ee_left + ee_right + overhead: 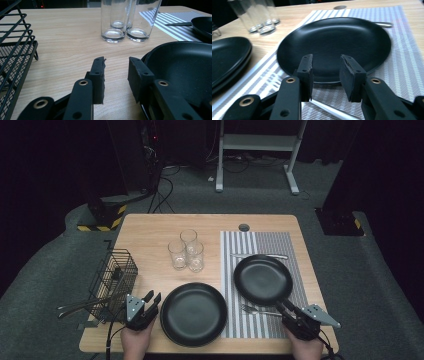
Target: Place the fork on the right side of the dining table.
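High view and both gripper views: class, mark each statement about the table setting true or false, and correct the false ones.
1. Three glasses stand together on the bare wood. True.
2. Both black plates lie on the striped mat. False: the right plate lies on it; the left plate lies on the wood beside it.
3. The right gripper is shut on the right plate's rim. False: its jaws are open just short of the rim.
4. A wire basket stands at the table's left edge. True.
5. The left gripper holds a glass. False: its open jaws are empty, beside the left plate.
6. A fork lies on the mat near the right plate. True.
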Demonstrator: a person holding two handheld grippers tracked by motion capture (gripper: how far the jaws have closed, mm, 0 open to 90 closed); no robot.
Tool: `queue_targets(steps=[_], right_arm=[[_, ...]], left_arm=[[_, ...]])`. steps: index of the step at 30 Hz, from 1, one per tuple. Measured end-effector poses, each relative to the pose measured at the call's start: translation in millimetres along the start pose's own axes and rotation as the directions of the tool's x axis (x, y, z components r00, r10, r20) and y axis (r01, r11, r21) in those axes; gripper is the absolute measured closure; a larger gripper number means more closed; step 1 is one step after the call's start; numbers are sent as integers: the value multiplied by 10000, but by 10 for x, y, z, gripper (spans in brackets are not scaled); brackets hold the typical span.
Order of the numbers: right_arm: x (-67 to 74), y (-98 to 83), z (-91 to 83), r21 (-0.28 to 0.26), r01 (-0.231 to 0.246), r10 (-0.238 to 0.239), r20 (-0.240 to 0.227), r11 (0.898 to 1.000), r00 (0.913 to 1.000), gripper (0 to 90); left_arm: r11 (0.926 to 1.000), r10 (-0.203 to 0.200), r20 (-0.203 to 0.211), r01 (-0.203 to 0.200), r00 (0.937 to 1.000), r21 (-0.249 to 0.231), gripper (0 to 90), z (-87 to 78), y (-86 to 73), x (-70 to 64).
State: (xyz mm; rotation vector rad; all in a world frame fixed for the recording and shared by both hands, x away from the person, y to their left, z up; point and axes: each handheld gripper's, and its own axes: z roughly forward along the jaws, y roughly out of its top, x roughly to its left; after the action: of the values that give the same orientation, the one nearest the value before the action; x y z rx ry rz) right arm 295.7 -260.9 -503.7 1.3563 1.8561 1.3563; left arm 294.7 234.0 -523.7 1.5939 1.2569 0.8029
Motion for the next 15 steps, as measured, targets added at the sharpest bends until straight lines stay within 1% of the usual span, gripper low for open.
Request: queue_targets(steps=[5,9,15], right_arm=[[177,8,91,95,279,-274,-429,9996,9987,639],[300,22,160,129,407,-397,-718,9991,9966,641],[421,40,230,179,588,-567,-1006,9981,9933,641]], left_arm=[[10000,-33,7,33,10000,-34,663,-3,0,6],[10000,-63,25,63,10000,-54,663,-7,0,10],[10000,-63,21,64,10000,-77,663,-8,-1,10]])
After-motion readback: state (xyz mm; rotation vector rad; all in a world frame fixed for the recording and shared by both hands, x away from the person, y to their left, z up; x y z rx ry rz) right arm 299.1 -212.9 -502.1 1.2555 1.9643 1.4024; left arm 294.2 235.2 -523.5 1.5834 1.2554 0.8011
